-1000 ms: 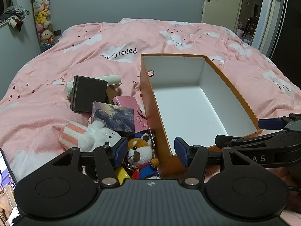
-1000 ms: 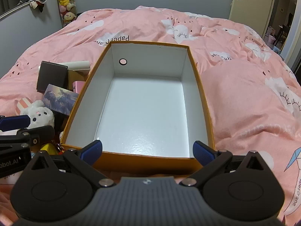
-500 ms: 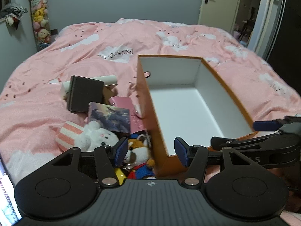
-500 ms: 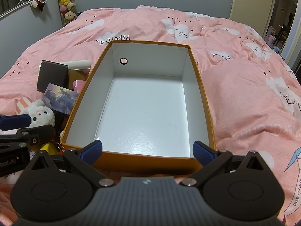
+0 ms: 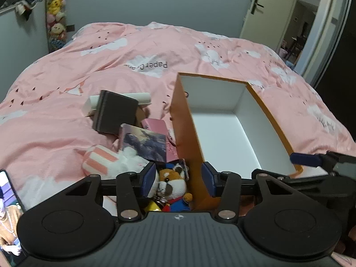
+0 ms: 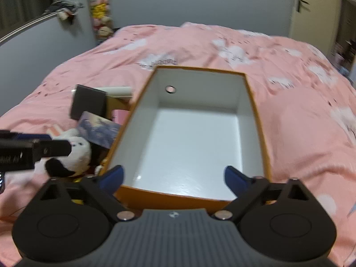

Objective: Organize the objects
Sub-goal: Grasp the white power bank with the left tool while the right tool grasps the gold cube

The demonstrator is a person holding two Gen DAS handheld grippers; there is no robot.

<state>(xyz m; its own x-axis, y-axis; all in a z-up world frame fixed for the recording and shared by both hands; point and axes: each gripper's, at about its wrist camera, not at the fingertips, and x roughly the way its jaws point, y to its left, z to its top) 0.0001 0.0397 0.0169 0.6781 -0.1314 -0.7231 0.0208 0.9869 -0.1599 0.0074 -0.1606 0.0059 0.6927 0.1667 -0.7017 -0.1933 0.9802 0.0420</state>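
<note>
An orange box (image 5: 187, 133) with a white inside lies open on the pink bed. Left of it is a pile: a fox plush (image 5: 172, 183), a white rabbit plush (image 5: 104, 160), a picture card (image 5: 144, 143), a pink case (image 5: 155, 124) and a dark box (image 5: 115, 115). My left gripper (image 5: 178, 179) is closing, with the fox plush and the box's left wall between its jaws. I cannot see its pads pressing. My right gripper (image 6: 173, 175) stands wide over the orange box's near wall (image 6: 169, 198), its jaws closing a little with nothing gripped.
A white tube (image 5: 142, 96) lies behind the dark box. A phone screen (image 5: 9, 200) sits at the bed's left near edge. Stuffed toys (image 5: 55, 22) hang on the far wall, and a door (image 5: 267, 11) stands at the back right. Pink duvet (image 6: 300, 122) spreads right of the box.
The left jaws have narrowed around the fox plush and box wall, and the left gripper has lifted slightly. The right jaws have come in a little and its view has tilted and blurred.
</note>
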